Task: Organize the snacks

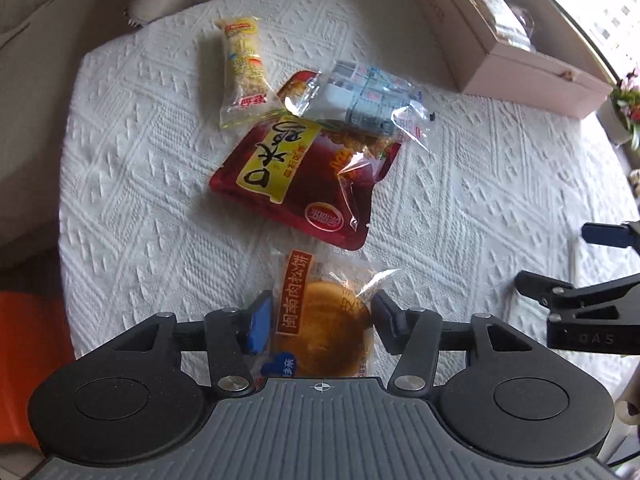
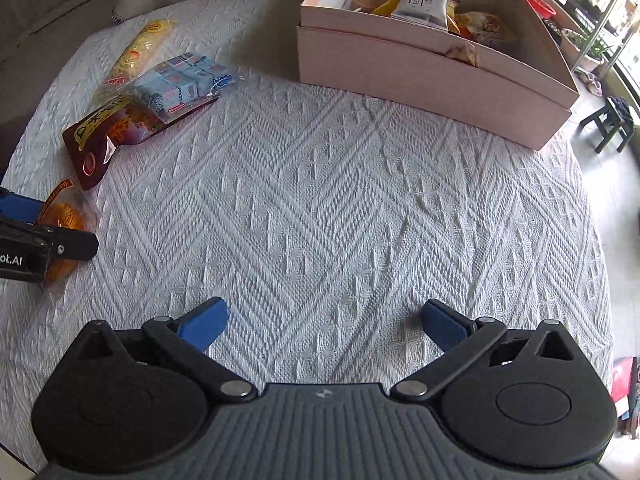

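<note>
Left wrist view shows the left tool (image 1: 320, 320) with its fingers partly closed around a clear-wrapped round meat floss cake (image 1: 324, 336), one blue pad at each side of the packet and seemingly touching the wrapper; whether they grip it firmly I cannot tell. The packet lies flat on the white textured tablecloth (image 1: 140, 160), its orange label strip running along the tool's fingers, away from the camera. Just beyond it lies a red pouch with a yellow label (image 1: 296, 184), tilted with its long axis slanting away to the right. On its far end rests a clear bag of small blue-and-white packets (image 1: 360, 100), and beside that a long yellow snack bar (image 1: 242, 68) pointing away. Right wrist view shows the right tool (image 2: 324, 320) spread wide over bare cloth, holding nothing. A pink cardboard box (image 2: 420, 76) with snacks inside stands at the table's far side.
</note>
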Action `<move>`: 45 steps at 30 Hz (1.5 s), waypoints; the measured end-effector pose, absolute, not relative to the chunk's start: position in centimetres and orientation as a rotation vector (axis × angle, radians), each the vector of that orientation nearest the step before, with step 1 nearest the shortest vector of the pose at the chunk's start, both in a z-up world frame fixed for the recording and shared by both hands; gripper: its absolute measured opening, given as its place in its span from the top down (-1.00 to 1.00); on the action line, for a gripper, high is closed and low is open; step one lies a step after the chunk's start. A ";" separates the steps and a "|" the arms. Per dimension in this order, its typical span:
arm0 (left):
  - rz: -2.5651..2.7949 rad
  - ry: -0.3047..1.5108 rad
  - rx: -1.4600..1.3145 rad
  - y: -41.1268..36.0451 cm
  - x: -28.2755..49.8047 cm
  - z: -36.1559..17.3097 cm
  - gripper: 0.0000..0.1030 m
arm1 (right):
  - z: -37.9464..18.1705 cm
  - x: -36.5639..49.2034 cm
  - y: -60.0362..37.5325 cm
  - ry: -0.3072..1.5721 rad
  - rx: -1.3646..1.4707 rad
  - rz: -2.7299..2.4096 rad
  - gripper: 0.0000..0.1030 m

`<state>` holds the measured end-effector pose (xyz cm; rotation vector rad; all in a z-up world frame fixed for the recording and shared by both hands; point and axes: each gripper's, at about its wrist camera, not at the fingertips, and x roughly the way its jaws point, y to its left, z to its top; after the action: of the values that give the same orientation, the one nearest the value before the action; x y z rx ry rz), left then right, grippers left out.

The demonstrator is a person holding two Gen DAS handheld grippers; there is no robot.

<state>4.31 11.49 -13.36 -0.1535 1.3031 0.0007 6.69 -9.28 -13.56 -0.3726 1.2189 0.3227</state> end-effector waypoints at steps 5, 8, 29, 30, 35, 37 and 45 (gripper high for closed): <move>0.066 1.287 -0.259 16.3 2.3 -10.8 -0.13 | -9.4 8.5 -4.3 1.101 -0.374 0.401 -0.72; 0.098 1.302 -0.356 19.7 1.5 -10.7 -0.13 | -8.7 11.0 1.2 1.082 -0.352 0.473 -0.81; 0.005 1.333 -0.466 24.3 -0.2 -11.5 -0.13 | -8.9 13.5 12.2 1.227 -0.256 0.526 0.50; -0.007 1.340 -0.465 23.5 -0.1 -11.4 -0.13 | -8.2 12.7 10.8 1.241 -0.232 0.523 0.54; -0.049 1.379 -0.447 18.9 0.4 -12.0 -0.13 | -6.2 9.2 2.8 1.257 -0.211 0.448 0.70; -0.034 1.383 -0.444 17.5 0.4 -12.1 -0.13 | -6.3 8.5 0.5 1.254 -0.237 0.427 0.70; 0.183 1.385 -0.409 18.9 -0.3 -11.5 -0.13 | -7.5 4.9 2.9 1.057 -0.562 0.720 -0.55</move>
<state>-0.29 18.86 -11.54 -0.4085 1.3847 0.1826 4.88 2.89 -7.49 -0.5621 1.0571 0.7197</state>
